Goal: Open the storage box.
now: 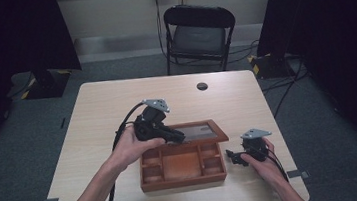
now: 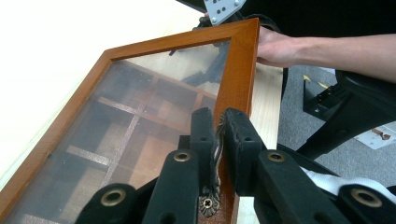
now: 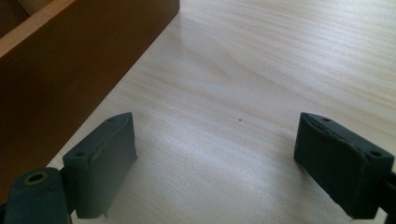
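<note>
seen from above: one pale wooden table (image 1: pixel 117 107) in the middle of the frame, one open wooden box (image 1: pixel 181 166) just below centre, two forearms entering from the bottom edge.

left forearm angled up and to the right, left hand (image 1: pixel 130 145) wrapped round the left gripper (image 1: pixel 179 136), pointed right and slightly down at the front edge of the raised lid (image 1: pixel 201 131). lid hinged up, tilted, one glass pane inside an orange-brown frame. in the left gripper view: two black jaws pressed together, pinching the small brass handle (image 2: pixel 215 154) at lower centre, lid frame running diagonally to the upper right, compartments of the box visible through the glass.

right forearm short, at lower right, right hand (image 1: pixel 262 164) resting low on the table beside the box's right wall, holding the right gripper (image 1: pixel 230 154), pointed left toward that wall but apart from it. in the right gripper view: two jaws spread wide, nothing between them, bare tabletop beneath, box wall at upper left.

box tray: one large middle compartment, smaller ones on either side; exact count hard to tell.

beyond the table, upper centre: one black folding chair (image 1: pixel 198 34). one dark round cable hole (image 1: pixel 202 86) near the table's far edge.
</note>
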A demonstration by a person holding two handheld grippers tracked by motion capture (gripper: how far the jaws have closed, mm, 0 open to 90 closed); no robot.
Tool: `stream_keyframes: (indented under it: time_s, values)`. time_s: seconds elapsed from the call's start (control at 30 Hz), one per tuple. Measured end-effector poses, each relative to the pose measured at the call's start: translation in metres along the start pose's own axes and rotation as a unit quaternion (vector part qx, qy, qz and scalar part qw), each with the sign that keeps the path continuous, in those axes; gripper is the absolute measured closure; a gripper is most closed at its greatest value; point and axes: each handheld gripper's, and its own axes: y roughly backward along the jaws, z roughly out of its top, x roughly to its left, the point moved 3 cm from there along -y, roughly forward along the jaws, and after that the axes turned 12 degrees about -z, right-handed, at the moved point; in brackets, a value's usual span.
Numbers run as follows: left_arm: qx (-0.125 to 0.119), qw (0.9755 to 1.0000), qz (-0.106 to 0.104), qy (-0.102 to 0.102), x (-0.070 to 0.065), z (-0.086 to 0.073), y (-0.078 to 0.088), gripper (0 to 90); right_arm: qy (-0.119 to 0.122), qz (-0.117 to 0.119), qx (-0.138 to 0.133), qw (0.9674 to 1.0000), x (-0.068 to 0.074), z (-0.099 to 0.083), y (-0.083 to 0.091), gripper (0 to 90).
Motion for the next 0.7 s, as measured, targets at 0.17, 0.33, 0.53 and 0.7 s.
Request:
stream_keyframes:
  time_s: [0.17,0.33,0.53,0.7]
  values:
    - [-0.005,1.0000,-0.004,0.001,0.0001,-0.0002,-0.0006,82.3,0.000,0.000,0.000,1.0000,0.0000,0.0000,0.0000,11.9]
    - [-0.005,1.0000,-0.004,0.001,0.0002,-0.0002,-0.0006,82.3,0.001,0.000,0.000,1.0000,0.0000,0.0000,0.0000,11.9]
    - [-0.006,1.0000,-0.004,0.002,0.0003,-0.0001,-0.0003,82.3,0.001,0.000,0.000,1.0000,-0.0001,0.0000,0.0000,11.9]
    - [-0.006,1.0000,-0.006,0.002,0.0004,0.0000,0.0001,82.3,0.000,0.000,0.000,1.0000,0.0000,0.0000,0.0000,11.8]
